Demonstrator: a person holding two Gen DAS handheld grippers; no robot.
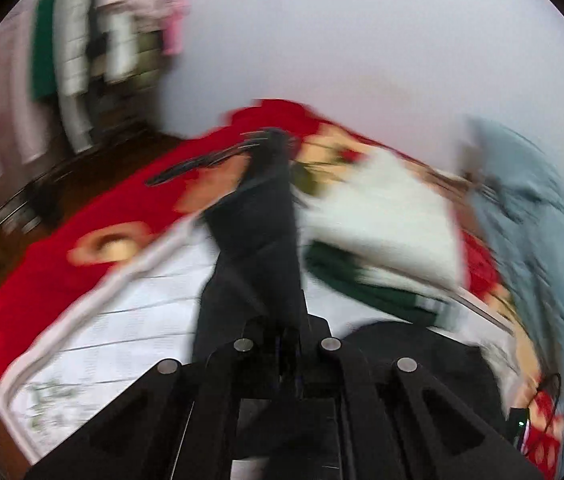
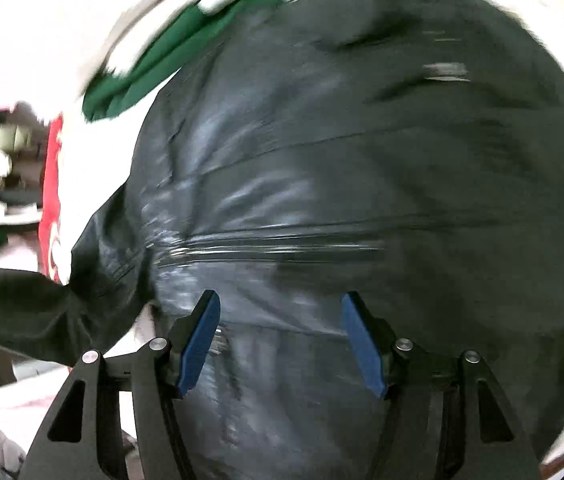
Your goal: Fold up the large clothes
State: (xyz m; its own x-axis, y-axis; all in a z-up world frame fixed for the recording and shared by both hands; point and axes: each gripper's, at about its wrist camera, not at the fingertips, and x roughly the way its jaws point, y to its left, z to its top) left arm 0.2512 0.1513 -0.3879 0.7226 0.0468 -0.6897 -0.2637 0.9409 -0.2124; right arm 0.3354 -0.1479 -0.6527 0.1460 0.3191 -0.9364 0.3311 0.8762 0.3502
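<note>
Left wrist view, heavily motion-blurred. The left gripper (image 1: 286, 332) has its fingers pressed together on a strip of the black garment (image 1: 258, 216), which rises from the fingers toward centre frame. Behind it lies a bed with a red patterned blanket (image 1: 82, 216) and a white sheet (image 1: 134, 304). A white and green garment (image 1: 382, 240) sits right of centre, a light blue cloth (image 1: 538, 216) at the right edge. Hanging clothes (image 1: 78, 52) occupy the upper left.

Right wrist view. The right gripper (image 2: 282, 344) has its blue-padded fingers (image 2: 202, 344) spread wide, gripping nothing. The black garment (image 2: 362, 168), shiny and creased, fills most of the frame directly ahead of the fingers. Contact between pads and fabric cannot be determined. Green fabric (image 2: 154, 60) shows at upper left; red blanket (image 2: 52, 184) at the left edge.
</note>
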